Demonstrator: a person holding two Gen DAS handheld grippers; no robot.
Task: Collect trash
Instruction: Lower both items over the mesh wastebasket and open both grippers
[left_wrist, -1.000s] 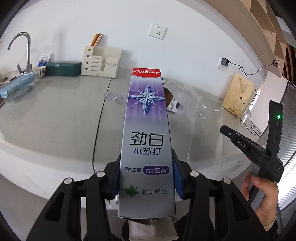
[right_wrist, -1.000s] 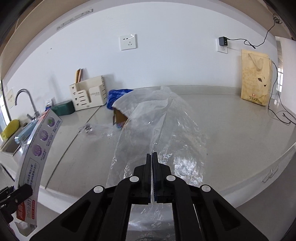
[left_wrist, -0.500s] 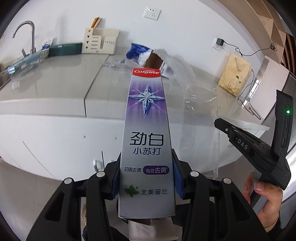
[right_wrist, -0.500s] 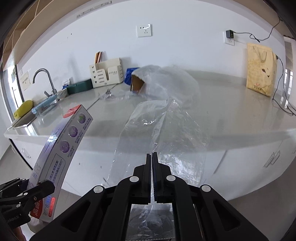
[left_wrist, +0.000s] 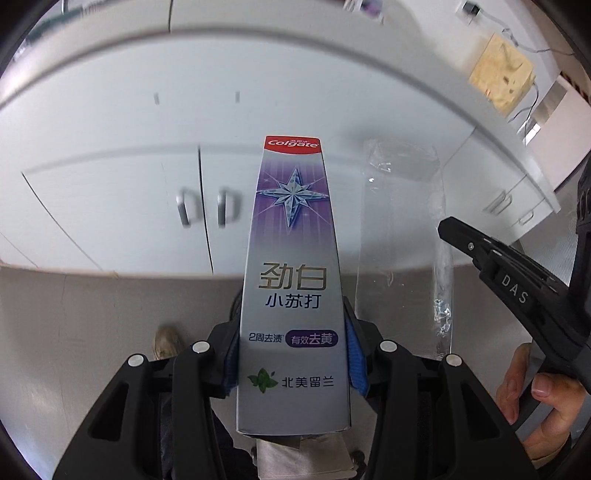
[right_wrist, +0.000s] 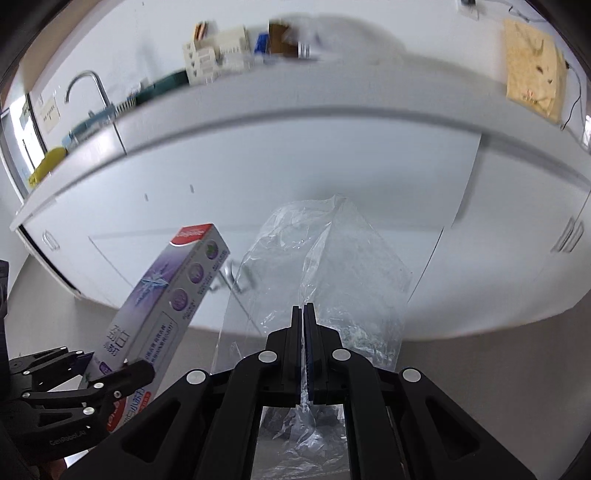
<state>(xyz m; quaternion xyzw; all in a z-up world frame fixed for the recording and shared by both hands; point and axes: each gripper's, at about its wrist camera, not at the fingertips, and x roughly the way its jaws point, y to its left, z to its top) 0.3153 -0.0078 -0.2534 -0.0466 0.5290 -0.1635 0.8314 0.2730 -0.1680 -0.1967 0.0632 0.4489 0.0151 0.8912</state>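
My left gripper (left_wrist: 293, 354) is shut on a purple and silver Colgate toothpaste box (left_wrist: 293, 280), which stands out along the fingers; the box also shows in the right wrist view (right_wrist: 162, 295), at lower left, with the left gripper (right_wrist: 88, 373) around it. My right gripper (right_wrist: 303, 325) is shut on a clear plastic bag (right_wrist: 332, 266) that spreads out ahead of the fingers. In the left wrist view the bag (left_wrist: 402, 229) hangs to the right of the box, beside the right gripper's body (left_wrist: 517, 291). Both grippers are held low, in front of the white cabinet doors.
White cabinet doors with metal handles (left_wrist: 205, 210) fill the view below the counter edge (right_wrist: 295, 114). On the counter are a faucet (right_wrist: 88, 86), a beige organiser (right_wrist: 218, 51), a cardboard box (right_wrist: 280, 40) and a yellow paper bag (right_wrist: 535, 81). Grey floor (left_wrist: 92, 332) lies below.
Both grippers have dropped from counter height to below the counter edge, carrying the toothpaste box and the plastic bag. The views now face the cabinet doors and floor.
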